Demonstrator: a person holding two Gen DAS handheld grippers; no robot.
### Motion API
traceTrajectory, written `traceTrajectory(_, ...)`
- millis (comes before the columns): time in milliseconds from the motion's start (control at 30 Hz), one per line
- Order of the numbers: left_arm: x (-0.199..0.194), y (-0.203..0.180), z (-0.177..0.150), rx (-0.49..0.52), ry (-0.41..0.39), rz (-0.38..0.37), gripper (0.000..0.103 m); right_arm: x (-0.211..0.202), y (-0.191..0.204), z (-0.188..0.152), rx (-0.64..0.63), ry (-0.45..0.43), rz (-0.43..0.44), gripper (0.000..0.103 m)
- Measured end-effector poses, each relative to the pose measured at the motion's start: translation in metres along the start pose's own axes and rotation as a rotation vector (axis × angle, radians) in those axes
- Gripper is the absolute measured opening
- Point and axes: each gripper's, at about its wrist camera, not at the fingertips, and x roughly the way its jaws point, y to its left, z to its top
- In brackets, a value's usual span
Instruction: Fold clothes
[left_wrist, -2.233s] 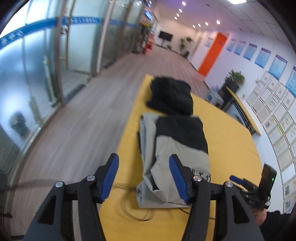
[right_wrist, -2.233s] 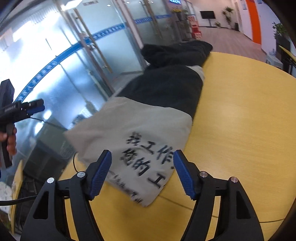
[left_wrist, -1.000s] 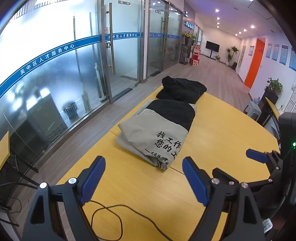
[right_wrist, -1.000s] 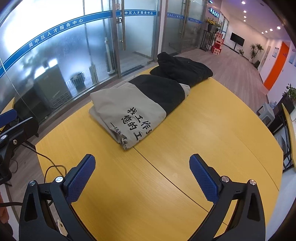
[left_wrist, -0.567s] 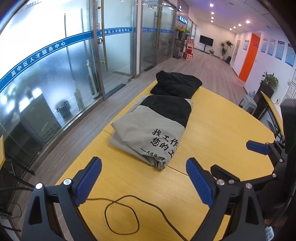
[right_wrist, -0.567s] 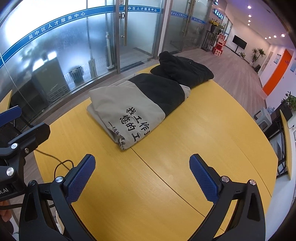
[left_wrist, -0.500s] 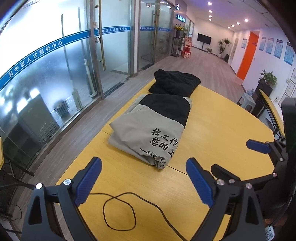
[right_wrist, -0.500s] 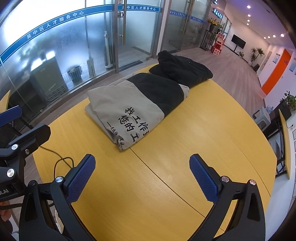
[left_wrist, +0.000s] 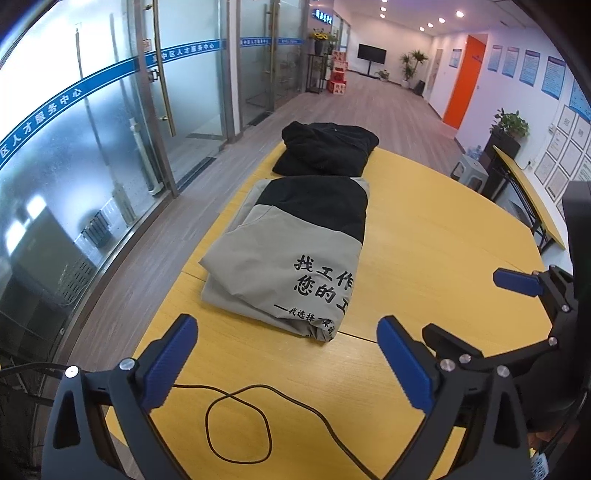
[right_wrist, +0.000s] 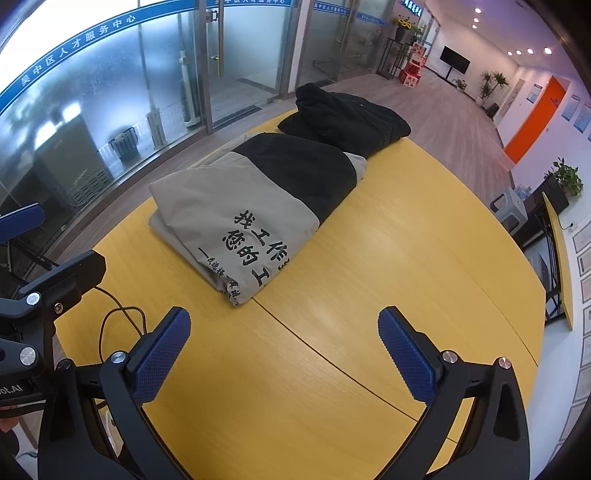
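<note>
Hovering empty near the folded grey-and-black printed garment (left_wrist: 295, 254): left claw (left_wrist: 288, 354) just opened wide, right claw (right_wrist: 284, 339) wide.
Thin black cable (left_wrist: 236, 424) loops just before the garment; a claw could snag it, dragging the fold apart.

My right gripper (right_wrist: 283, 334) hung wide open, empty, at lower frame; the folded grey-and-black garment (right_wrist: 258, 206) lay centre-left on the yellow table (right_wrist: 406, 277).

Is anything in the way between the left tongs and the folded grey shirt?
Nothing solid. Between the open left tongs and the grey shirt there is bare yellow table; a thin black cable loops flat below the tongs.
</note>
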Motion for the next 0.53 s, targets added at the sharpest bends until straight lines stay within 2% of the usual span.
traceTrajectory(167, 0.014, 0.003, 0.007, 0.035, 0.02, -0.031, 0.102, 0.009, 0.0, 0.004, 0.022, 0.024, -0.019, 0.102)
traceTrajectory(533, 0.033, 0.009, 0.018, 0.041, 0.028, -0.083, 0.103, 0.02, 0.001, 0.011, 0.063, 0.039, -0.03, 0.102)
